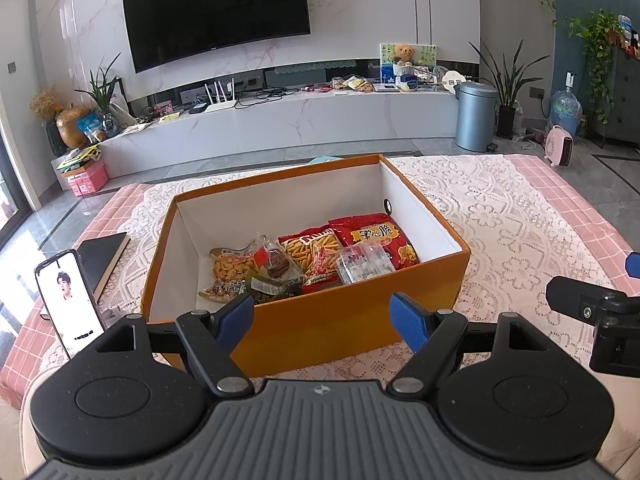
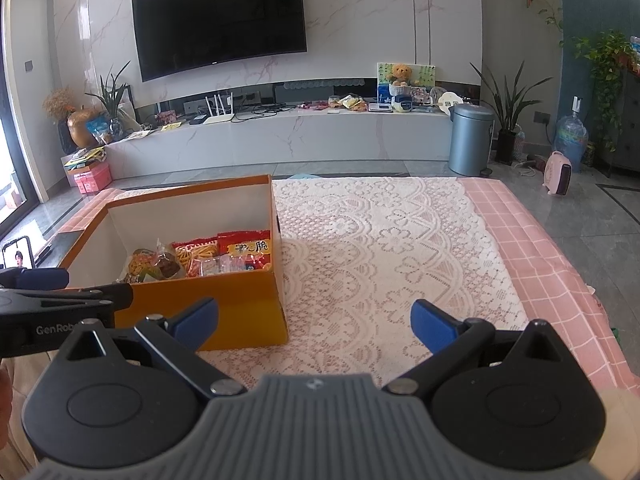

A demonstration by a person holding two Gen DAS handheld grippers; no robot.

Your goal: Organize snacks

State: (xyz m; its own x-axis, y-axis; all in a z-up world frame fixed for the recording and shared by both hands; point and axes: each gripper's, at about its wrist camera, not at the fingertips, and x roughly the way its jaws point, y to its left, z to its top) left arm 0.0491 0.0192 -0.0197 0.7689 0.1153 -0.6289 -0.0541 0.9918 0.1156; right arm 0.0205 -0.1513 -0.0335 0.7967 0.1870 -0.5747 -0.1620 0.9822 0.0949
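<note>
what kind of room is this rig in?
Most likely a home living room: a wall-mounted TV above a long marble media console, potted houseplants, and a lace-covered table holding an orange box of snacks.

Home living room: big wall TV point(image 2: 220, 20) on marble wall, low media console point(image 2: 280, 136), potted plants point(image 2: 506, 108), lace-covered table point(image 2: 400, 240).

box point(image 1: 320, 320) near wall hides front snacks point(image 1: 256, 280) — phone point(image 2: 18, 258) edge-cropped.
</note>
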